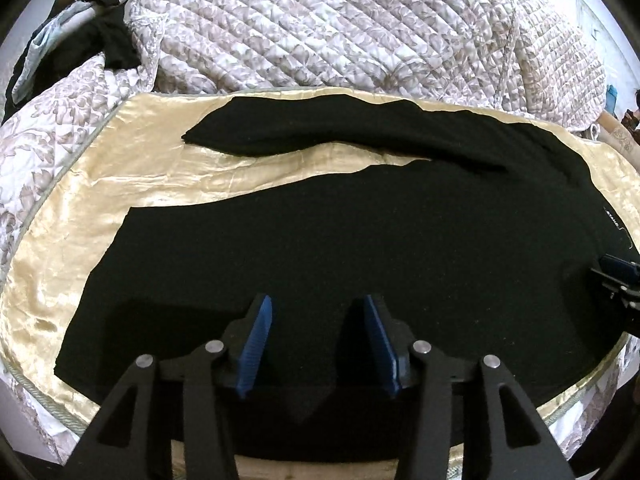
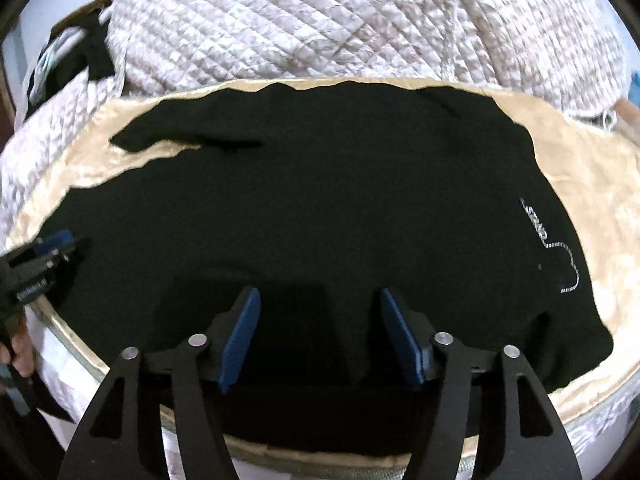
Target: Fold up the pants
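Black pants (image 1: 340, 240) lie spread flat on a gold satin cloth (image 1: 100, 184), legs pointing left and split in a V, waist to the right with white lettering (image 2: 538, 224). My left gripper (image 1: 318, 312) is open and empty, hovering over the near leg. My right gripper (image 2: 318, 300) is open and empty over the seat and waist part (image 2: 340, 200). The right gripper's tip shows at the right edge of the left wrist view (image 1: 618, 272); the left gripper shows at the left edge of the right wrist view (image 2: 44, 256).
A quilted floral bedspread (image 1: 340, 28) is bunched up behind the gold cloth. Dark and light-blue clothes (image 1: 80, 44) lie at the back left. The bed's near edge (image 2: 280, 468) runs just below the grippers.
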### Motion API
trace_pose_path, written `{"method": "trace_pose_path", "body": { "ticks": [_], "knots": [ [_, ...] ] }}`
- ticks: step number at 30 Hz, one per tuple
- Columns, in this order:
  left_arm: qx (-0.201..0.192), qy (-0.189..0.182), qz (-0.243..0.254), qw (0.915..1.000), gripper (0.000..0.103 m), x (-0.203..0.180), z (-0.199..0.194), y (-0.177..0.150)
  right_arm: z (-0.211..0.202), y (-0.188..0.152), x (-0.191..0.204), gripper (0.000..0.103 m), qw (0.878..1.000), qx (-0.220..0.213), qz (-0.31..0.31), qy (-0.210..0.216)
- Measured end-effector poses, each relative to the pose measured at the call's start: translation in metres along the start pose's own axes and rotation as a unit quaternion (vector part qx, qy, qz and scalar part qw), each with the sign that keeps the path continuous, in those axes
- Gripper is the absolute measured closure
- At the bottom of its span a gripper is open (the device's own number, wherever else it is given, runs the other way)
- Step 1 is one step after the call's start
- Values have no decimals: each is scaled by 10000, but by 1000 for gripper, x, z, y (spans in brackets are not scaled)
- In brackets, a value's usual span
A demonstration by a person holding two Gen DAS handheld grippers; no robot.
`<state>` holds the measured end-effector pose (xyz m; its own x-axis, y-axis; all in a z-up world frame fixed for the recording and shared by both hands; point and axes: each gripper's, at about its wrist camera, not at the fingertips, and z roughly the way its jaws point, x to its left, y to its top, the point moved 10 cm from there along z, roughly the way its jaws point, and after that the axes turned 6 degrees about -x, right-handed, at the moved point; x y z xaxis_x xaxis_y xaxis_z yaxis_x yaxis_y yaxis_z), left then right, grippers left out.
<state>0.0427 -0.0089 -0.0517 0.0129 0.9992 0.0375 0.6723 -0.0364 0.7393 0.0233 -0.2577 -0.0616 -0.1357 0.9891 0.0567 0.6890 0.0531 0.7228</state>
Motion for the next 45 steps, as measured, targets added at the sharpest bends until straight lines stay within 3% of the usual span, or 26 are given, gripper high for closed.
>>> {"method": "trace_pose_path", "body": {
  "ticks": [5, 9, 22, 25, 29, 32, 37, 45],
  "knots": [
    [-56, 58, 54, 10000, 46, 0, 0, -1, 1, 1, -1, 38, 10000, 8, 48, -72],
    [-100, 166, 34, 9998, 33, 5, 1, -1, 1, 2, 0, 38, 9999, 23, 37, -158],
    [101, -161, 34, 9998, 33, -1, -2, 13, -5, 15, 7, 38, 9997, 39, 235, 104],
    [116, -257, 157, 9995, 33, -5, 2, 30, -4, 27, 6, 38, 9994, 113, 254, 226],
    [75, -417, 264, 9988, 33, -10, 19, 72, 5, 59, -2, 38, 9991, 91, 219, 351],
    [-6, -338, 519, 9981, 33, -11, 43, 109, 18, 91, -12, 38, 9989, 18, 156, 432],
    [21, -376, 508, 9980, 33, -10, 91, 155, 59, 135, -35, 38, 9985, 116, 138, 512],
    [61, -188, 494, 9986, 33, 2, 176, 200, 144, 177, -77, 38, 9986, 454, 199, 174]
  ]
}}
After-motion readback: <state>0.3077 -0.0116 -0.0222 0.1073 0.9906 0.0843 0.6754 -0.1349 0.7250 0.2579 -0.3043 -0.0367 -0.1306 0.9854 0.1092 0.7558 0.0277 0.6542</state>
